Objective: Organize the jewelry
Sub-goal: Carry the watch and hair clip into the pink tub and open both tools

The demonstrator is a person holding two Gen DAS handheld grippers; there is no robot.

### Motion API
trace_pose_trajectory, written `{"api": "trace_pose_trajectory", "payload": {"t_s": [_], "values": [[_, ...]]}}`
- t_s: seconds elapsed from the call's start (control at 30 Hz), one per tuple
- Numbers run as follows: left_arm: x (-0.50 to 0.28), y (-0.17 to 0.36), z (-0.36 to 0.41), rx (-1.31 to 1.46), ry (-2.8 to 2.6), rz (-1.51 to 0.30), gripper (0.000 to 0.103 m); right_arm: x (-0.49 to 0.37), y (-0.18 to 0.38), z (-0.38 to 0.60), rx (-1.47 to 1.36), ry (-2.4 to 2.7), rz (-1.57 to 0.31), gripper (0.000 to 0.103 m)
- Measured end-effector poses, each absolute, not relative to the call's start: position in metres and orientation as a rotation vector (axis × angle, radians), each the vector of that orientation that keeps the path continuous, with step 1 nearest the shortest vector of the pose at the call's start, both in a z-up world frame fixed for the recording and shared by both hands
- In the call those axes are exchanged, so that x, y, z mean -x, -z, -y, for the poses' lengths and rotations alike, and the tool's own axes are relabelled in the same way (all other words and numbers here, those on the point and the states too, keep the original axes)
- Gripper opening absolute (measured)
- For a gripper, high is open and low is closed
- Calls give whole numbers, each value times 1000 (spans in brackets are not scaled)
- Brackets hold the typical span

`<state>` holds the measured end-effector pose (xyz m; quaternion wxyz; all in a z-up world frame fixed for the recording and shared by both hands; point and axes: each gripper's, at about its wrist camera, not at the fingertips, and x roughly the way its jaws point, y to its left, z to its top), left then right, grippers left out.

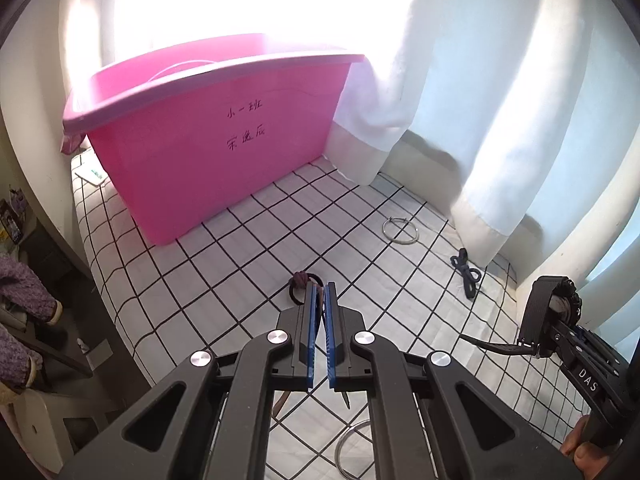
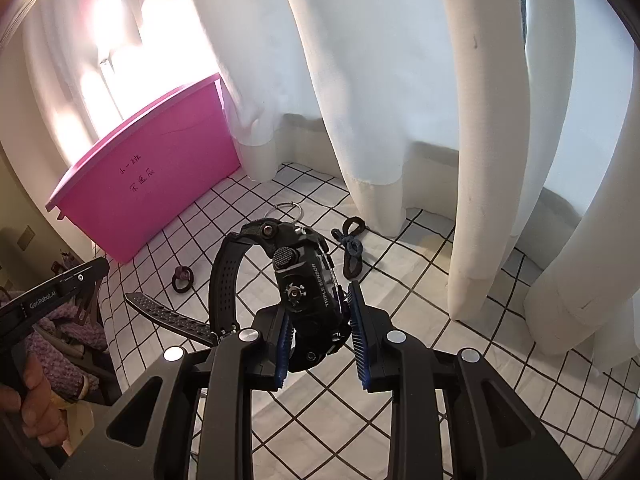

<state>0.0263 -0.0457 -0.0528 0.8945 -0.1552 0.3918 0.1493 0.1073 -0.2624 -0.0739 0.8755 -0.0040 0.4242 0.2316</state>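
My right gripper (image 2: 320, 312) is shut on a chunky black wristwatch (image 2: 304, 276), held above the checked cloth; its strap hangs left. The watch also shows in the left wrist view (image 1: 554, 308). My left gripper (image 1: 320, 292) has its jaws almost together, empty, just above a dark hair tie with a purple knot (image 1: 302, 282), which also shows in the right wrist view (image 2: 183, 276). A pink plastic bin (image 1: 208, 136) stands at the back left. A silver bangle (image 1: 400, 231) and a dark blue cord bracelet (image 1: 466, 270) lie on the cloth.
White curtains (image 1: 460, 100) hang along the back and right. A second silver ring (image 1: 352, 448) lies near the front under my left gripper. The table's left edge drops off to a chair and purple clothing (image 1: 24, 296).
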Motion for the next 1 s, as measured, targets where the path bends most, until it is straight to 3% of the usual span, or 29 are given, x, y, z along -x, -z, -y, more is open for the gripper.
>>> {"api": "trace_pose_trajectory", "payload": {"t_s": [0.43, 1.0], "values": [[-14, -27, -2, 305, -310, -664, 5, -117, -4, 221, -26, -566, -743, 25], [-85, -49, -180, 293, -203, -690, 5, -165, -59, 42, -7, -543, -668, 25]]}}
